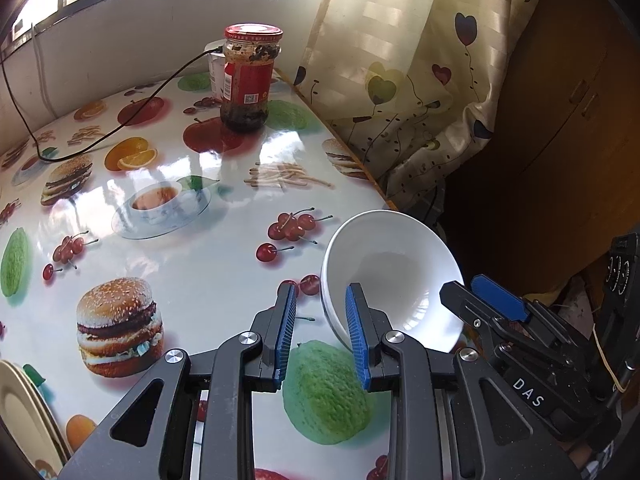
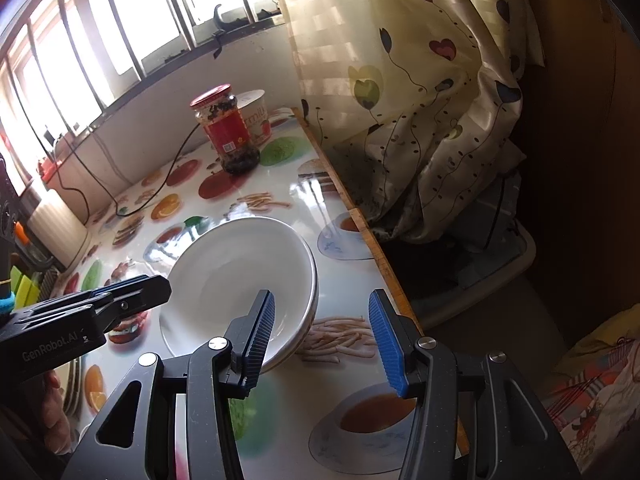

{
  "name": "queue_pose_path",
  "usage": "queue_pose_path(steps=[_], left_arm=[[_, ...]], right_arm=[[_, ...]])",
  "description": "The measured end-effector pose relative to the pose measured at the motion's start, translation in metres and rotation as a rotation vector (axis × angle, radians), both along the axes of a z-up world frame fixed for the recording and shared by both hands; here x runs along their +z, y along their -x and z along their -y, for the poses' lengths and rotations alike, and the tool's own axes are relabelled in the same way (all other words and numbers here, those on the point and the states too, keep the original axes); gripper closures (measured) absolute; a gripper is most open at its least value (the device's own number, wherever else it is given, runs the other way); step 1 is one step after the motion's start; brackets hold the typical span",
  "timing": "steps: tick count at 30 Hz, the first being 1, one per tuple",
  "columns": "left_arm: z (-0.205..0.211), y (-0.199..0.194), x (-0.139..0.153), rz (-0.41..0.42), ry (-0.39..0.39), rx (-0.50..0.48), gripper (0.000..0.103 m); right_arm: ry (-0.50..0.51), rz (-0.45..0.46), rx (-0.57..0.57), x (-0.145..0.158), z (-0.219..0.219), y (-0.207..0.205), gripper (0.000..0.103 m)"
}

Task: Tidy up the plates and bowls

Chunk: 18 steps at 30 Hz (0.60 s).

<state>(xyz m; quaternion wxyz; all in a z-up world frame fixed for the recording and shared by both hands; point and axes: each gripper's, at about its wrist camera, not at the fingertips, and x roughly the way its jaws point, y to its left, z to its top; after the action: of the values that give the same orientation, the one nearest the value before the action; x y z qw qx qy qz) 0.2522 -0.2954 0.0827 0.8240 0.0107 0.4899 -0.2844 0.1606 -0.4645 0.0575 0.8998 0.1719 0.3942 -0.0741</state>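
A stack of white bowls [image 1: 394, 276] [image 2: 236, 276] sits on the food-print tablecloth [image 1: 180, 248] near the table's right edge. My left gripper [image 1: 320, 292] straddles the stack's left rim: its right finger is inside the bowl, and its left pad stands clear of the wall with cloth showing between. My right gripper [image 2: 322, 296] straddles the opposite rim, its left finger inside and its right pad well off the wall. Each gripper shows in the other view, the left gripper [image 2: 160, 286] and the right gripper [image 1: 464, 286]. Cream plates [image 1: 20, 412] are stacked at the near left.
A red-lidded jar [image 1: 250, 80] [image 2: 228, 132] and a white cup [image 2: 258, 116] stand at the back of the table. A black cable [image 1: 120, 128] trails across the back left. A heart-print curtain [image 2: 420, 100] hangs past the right table edge [image 2: 360, 220].
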Motion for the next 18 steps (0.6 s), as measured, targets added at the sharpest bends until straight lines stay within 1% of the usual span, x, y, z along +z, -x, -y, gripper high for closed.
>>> queue_pose_path(steps=[2,4,6,10,12,14,15,18], left_arm=[[0.0008,-0.0012,-0.0019,-0.001,-0.009,0.010,0.076],[0.0017,-0.0016,-0.0040,-0.007,-0.020,0.013,0.076],[0.0033,-0.0015,-0.0054,-0.008,-0.025,0.007,0.076],[0.0046,-0.0016,-0.0062,-0.007,-0.026,0.008,0.076],[0.0053,-0.0012,-0.0060,-0.001,-0.034,0.005,0.076],[0.0054,-0.0012,-0.0064,-0.002,-0.035,0.006,0.076],[0.0051,-0.0014,-0.0063,-0.003,-0.029,0.006,0.076],[0.0036,-0.0018,-0.0061,-0.002,-0.030,0.006,0.078]], right_arm=[[-0.001,0.000,0.005,-0.0010,-0.0008,-0.0009,0.055],[0.002,-0.003,0.009,-0.0024,-0.0016,-0.0025,0.057],[0.002,-0.006,0.013,-0.0036,-0.0020,-0.0039,0.062],[-0.005,-0.006,0.015,-0.0050,-0.0019,-0.0057,0.066],[-0.009,-0.009,0.018,-0.0061,-0.0018,-0.0069,0.072],[-0.010,-0.009,0.016,-0.0070,-0.0015,-0.0076,0.074],[-0.013,-0.007,0.016,-0.0073,-0.0011,-0.0079,0.077],[-0.022,-0.002,0.025,-0.0078,-0.0016,-0.0081,0.079]])
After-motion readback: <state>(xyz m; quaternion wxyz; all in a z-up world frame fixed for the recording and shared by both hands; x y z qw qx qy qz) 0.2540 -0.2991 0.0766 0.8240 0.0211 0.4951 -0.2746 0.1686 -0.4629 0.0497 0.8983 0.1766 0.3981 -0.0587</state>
